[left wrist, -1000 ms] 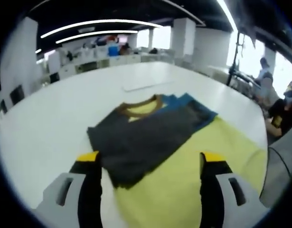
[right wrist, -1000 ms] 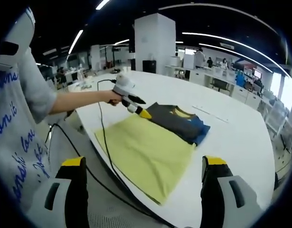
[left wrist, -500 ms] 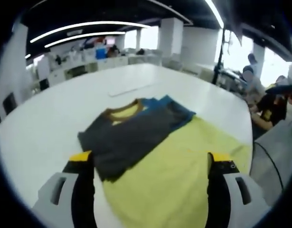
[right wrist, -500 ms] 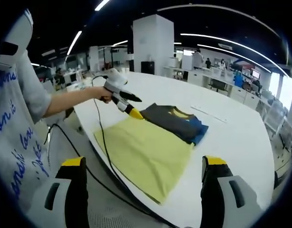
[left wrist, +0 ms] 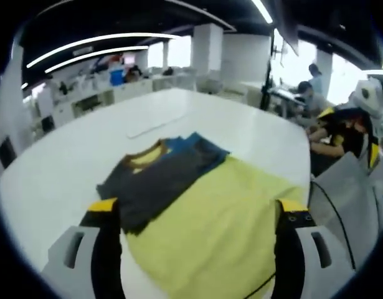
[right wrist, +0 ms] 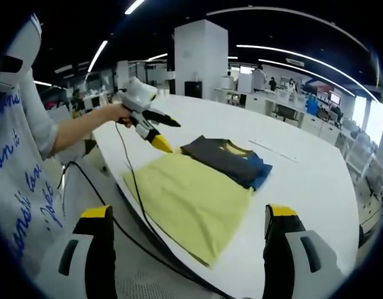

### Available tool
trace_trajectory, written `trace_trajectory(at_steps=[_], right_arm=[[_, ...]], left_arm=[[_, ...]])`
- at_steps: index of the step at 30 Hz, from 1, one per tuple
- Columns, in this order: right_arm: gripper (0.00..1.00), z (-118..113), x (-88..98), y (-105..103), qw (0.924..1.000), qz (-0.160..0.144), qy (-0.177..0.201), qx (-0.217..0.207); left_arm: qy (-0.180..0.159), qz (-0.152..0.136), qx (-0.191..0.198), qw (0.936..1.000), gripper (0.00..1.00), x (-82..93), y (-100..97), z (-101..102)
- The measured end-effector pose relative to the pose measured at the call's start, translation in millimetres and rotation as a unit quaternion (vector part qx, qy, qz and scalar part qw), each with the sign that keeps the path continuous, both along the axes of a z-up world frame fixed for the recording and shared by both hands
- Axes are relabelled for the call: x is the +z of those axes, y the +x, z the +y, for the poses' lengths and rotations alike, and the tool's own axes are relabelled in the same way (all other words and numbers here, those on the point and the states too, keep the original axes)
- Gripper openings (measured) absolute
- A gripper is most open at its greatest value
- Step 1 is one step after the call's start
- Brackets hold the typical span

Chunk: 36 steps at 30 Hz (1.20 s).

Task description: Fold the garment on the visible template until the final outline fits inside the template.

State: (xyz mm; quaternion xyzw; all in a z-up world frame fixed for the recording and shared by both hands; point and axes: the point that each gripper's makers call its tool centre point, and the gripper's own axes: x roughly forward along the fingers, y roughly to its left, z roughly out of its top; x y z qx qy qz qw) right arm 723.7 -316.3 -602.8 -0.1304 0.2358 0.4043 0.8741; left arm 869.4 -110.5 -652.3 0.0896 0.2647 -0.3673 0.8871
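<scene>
Table (right wrist: pixel 316 180): large, white, with rounded edges; it bears the template and the garment, in an open office with desks and people in the background.
Template (right wrist: pixel 191 202): yellow sheet lying flat near the table's near edge in the right gripper view (left wrist: pixel 222 218); one corner reaches the table's edge.
Garment (right wrist: pixel 227 161): dark grey shirt with a yellow-and-brown neck and blue parts, folded into a compact block; it lies on the far end of the template, overlapping its edge and partly resting on the bare table (left wrist: pixel 157 180).
Person (right wrist: pixel 29 162): stands at the left of the right gripper view in a grey top with blue lettering, one arm stretched toward the table.
Left gripper (right wrist: pixel 155 132): held in the person's hand above the table, just beside the template's corner, apart from the garment; yellow-tipped jaws wide apart and empty in its own view (left wrist: pixel 196 208).
Right gripper (right wrist: pixel 188 215): jaws spread wide, nothing between them, held back from the table's edge.
Cable (right wrist: pixel 132 187): black, hangs from the left gripper down past the table's edge.
</scene>
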Motion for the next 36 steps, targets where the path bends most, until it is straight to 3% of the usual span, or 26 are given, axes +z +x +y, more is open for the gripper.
trace_trajectory(at_steps=[16,36], right_arm=[[1.0,-7,-1.9,4,0.9999,-0.001,-0.002,-0.011],[1.0,-5,1.5,8,0.9999,-0.007,-0.01,-0.004]], left_arm=[[0.001,-0.031,-0.008,0.9995,1.0,41.7,-43.4,-1],[0.015,-0.027,0.006,0.9995,1.0,57.0,-88.1,11]])
